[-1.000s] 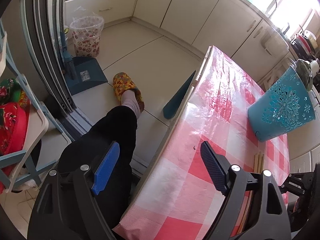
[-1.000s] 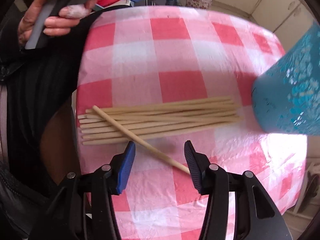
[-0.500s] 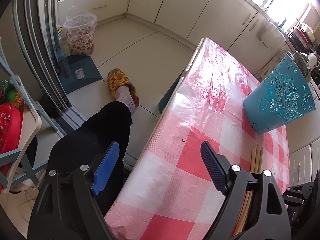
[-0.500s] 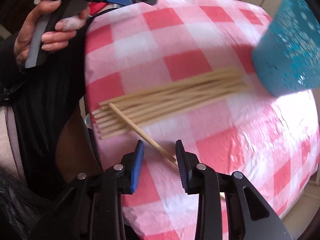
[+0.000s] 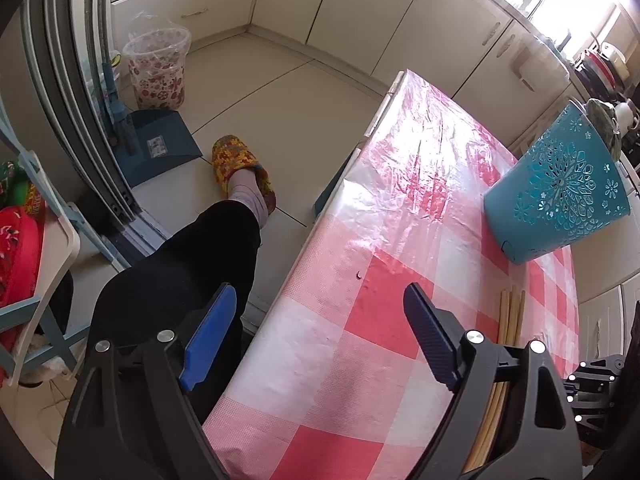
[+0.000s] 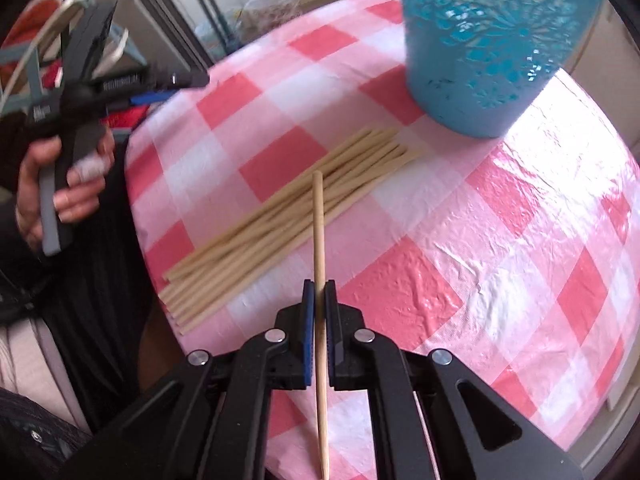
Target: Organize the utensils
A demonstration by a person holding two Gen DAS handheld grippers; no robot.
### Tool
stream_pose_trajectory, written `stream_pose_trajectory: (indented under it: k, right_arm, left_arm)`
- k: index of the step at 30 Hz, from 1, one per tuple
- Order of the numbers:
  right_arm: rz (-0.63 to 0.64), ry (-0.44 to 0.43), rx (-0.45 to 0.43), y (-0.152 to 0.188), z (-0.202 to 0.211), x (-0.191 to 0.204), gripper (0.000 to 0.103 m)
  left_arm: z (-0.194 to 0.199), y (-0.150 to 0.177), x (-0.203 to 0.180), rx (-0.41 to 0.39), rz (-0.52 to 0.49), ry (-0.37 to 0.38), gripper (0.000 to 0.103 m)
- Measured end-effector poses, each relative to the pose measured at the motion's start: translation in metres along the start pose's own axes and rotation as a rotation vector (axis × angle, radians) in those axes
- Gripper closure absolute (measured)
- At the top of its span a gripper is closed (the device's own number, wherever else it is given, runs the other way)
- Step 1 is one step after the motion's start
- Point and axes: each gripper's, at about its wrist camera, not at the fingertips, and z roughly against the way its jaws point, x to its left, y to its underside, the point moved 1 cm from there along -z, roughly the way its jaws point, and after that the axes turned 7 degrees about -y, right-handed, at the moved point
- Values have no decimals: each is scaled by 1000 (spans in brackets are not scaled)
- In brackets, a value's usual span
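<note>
The right gripper (image 6: 319, 296) is clenched on 1 chopstick (image 6: 318, 224) at lower centre, lifted clear for the teal holder (image 6: 480, 48) at upper right. The left gripper (image 5: 316, 332) hangs released, waiting beside the table.

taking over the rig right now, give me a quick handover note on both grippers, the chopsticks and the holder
Right gripper: shut on one chopstick, gripped partway along, its far end over the pile.
Left gripper: open, holding nothing, at the near table edge.
Chopstick pile: lying loose on the pink checked tablecloth, just short of the teal holder.
Teal holder: upright on the table; its inside is not visible, so I cannot tell what is already in it.
Done: one chopstick picked from the pile.
Left: probably drop it into the holder, then repeat for the rest.
</note>
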Motion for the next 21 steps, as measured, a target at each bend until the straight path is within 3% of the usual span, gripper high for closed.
stream_pose_trajectory:
  k: [3,7,9,13,15,18,21]
  right_arm:
    - [-56,-90,-167,7,29,11,97]
    - [-95,-211,-435,-11,88,7,97]
    - [-87,-227,-582,-21,118,13,97]
    - [-74,-111,-854,-60,177,15,97]
    - [-80,12,-976,-82,190,13,97]
    - [-128,152,-1078,-114,186,-4,97]
    - [-202,301,-1099,-133,157,-24,97]
  left_arm:
    - [0,0,0,-1,0,-3,21]
    - [-2,2,-5,12,-12,-2,20]
    - [-1,4,-9,11,-24,0,20]
    - [2,6,-16,3,-43,5,20]
    - [3,6,-17,-1,-45,6,20]
    - [6,5,-18,-9,-51,3,19]
    - [12,3,-22,-37,-73,-14,19]
